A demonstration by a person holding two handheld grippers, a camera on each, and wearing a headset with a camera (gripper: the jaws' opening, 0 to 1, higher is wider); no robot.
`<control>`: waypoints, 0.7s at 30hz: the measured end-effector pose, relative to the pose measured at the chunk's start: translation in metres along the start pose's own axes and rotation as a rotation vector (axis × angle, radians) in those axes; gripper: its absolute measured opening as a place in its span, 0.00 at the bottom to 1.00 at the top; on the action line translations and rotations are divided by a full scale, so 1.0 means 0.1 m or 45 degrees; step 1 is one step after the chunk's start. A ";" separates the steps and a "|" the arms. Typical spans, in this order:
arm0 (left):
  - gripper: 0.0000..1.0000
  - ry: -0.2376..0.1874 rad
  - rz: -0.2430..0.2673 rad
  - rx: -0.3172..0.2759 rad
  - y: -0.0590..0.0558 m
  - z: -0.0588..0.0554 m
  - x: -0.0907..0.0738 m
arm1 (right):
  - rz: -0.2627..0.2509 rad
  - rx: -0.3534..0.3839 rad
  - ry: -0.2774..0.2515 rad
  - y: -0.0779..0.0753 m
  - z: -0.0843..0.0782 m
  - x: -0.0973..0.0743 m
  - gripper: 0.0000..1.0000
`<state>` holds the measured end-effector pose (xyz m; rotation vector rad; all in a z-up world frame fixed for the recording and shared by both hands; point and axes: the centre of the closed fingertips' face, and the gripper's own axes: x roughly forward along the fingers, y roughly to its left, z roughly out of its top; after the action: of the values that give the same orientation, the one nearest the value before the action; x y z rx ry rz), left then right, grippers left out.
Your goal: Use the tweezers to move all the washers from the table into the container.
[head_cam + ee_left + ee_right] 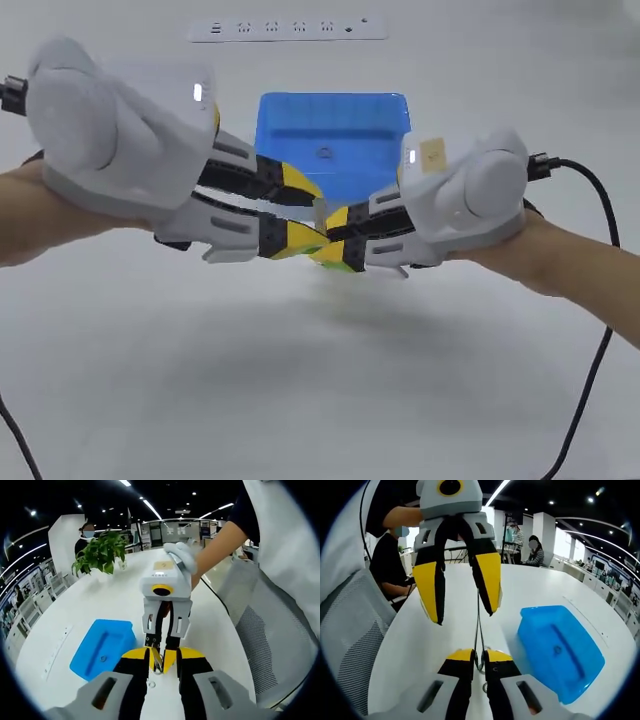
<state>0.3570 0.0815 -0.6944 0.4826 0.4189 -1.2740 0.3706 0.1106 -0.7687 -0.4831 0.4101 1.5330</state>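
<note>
The tweezers (478,630) are off the table, clamped in the right gripper (479,656), whose jaws stand nearly closed on one end. From there the thin steel legs run between the jaws of the left gripper (465,615), which stand wide apart and touch nothing. This looks like the step of settling the grip on the tool before any picking.

One washer (557,650) lies in the trough of the blue container (540,625), just beyond the grippers. A small ring (151,684) on the white table (320,390) below the jaws may be another washer — too small to be sure.

Next, the left jaws probably need to close gently and squarely across the legs, so the tweezers do not twist.

In the head view the two grippers cover the tweezers' tips and the table beneath — how many washers remain cannot be told.
</note>
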 end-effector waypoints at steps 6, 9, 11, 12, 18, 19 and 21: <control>0.28 -0.146 0.076 -0.159 0.02 0.09 -0.14 | -0.022 0.014 -0.017 0.01 0.08 -0.04 0.09; 0.32 -0.182 0.131 -0.192 0.04 0.08 -0.22 | -0.029 -0.002 -0.018 0.01 0.14 -0.08 0.09; 0.36 -0.255 0.149 -0.251 0.04 0.12 -0.28 | -0.032 -0.007 -0.025 0.02 0.20 -0.10 0.09; 0.38 -0.297 0.183 -0.274 0.04 0.17 -0.31 | -0.034 -0.006 -0.030 0.02 0.22 -0.11 0.09; 0.57 -0.377 0.301 -0.305 0.07 0.16 -0.50 | -0.041 -0.024 -0.050 0.04 0.39 -0.18 0.09; 0.62 -0.386 0.314 -0.312 0.07 0.16 -0.52 | -0.041 -0.026 -0.053 0.04 0.41 -0.20 0.09; 0.70 -0.385 0.343 -0.321 0.06 0.13 -0.55 | -0.045 -0.039 -0.058 0.04 0.47 -0.22 0.09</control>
<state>0.3496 0.1196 -0.6527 0.1227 0.2447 -0.9954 0.3646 0.1171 -0.7172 -0.4758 0.3420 1.5150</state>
